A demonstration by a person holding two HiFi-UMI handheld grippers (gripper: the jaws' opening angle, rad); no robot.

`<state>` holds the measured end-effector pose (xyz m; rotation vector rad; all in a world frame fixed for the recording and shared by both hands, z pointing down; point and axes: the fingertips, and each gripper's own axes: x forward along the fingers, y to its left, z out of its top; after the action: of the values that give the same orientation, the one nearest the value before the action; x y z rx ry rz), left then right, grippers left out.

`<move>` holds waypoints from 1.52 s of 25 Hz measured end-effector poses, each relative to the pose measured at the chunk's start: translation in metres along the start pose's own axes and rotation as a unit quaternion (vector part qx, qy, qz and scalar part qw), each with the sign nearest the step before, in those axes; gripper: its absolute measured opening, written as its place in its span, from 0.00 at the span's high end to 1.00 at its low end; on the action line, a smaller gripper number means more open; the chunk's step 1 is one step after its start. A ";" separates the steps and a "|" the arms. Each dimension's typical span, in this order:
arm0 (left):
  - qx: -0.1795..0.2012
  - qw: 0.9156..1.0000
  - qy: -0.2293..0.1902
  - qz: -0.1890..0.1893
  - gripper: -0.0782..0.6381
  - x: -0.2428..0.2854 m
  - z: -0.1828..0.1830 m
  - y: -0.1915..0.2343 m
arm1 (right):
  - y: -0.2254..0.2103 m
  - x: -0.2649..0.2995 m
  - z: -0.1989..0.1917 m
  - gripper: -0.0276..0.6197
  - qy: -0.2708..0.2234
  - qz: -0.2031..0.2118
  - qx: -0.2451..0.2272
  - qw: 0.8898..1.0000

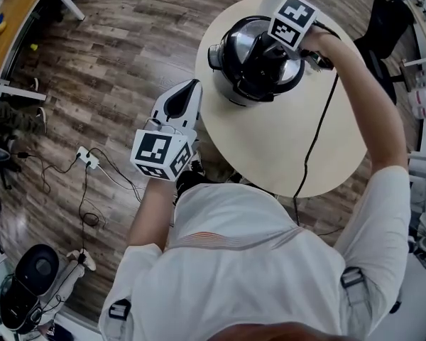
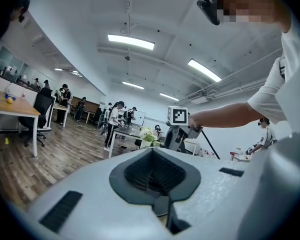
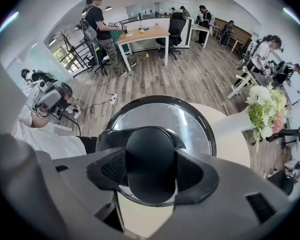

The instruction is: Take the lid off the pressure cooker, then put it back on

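The cooker stands on the round table, on the far side, close to the edge. The lid is on top of it or just over it. I cannot tell if it sits all the way down.

The right claw points straight down and holds the black knob in the middle of the lid, one pad on each side. The left claw is shut tight with nothing in it. It hangs off the table's near left edge.

The lid looks like shiny metal with a thick black rim, so it is likely heavy and hard, and it will not bend. The smooth top would be slippery. The knob is the best place to hold, and it looks round, so the lid may swing or tip.

There is lots of bare table in front of the cooker. A black cord runs across the table on the right and could get caught. Flowers stand just behind the cooker, so there is little room on that side.
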<state>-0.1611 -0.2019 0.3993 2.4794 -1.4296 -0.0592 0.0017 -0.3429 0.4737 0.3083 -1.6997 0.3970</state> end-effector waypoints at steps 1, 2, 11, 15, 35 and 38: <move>-0.001 1.000 0.000 0.000 0.88 0.000 -0.002 0.001 | 0.000 0.005 0.001 0.52 0.003 0.001 0.002 1.000; -0.001 1.000 0.000 0.001 0.88 0.001 -0.002 0.002 | 0.000 0.008 0.002 0.52 0.004 0.002 0.004 1.000; 0.001 1.000 -0.004 -0.001 0.88 0.012 0.007 0.005 | -0.006 0.026 0.007 0.52 0.016 0.000 0.007 1.000; -0.002 1.000 -0.005 -0.012 0.88 0.023 0.009 -0.001 | -0.004 0.026 0.008 0.52 0.024 -0.003 -0.008 1.000; 0.004 1.000 -0.001 -0.021 0.88 0.023 0.015 -0.013 | 0.008 0.025 0.002 0.52 0.057 0.019 -0.283 0.957; 0.009 1.000 0.002 -0.016 0.88 0.022 0.012 -0.009 | 0.009 0.025 0.003 0.52 0.052 0.020 -0.287 0.956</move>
<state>-0.1443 -0.2190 0.3876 2.5157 -1.3945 -0.0478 -0.0086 -0.3359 0.4977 -0.1719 -1.6406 -0.0619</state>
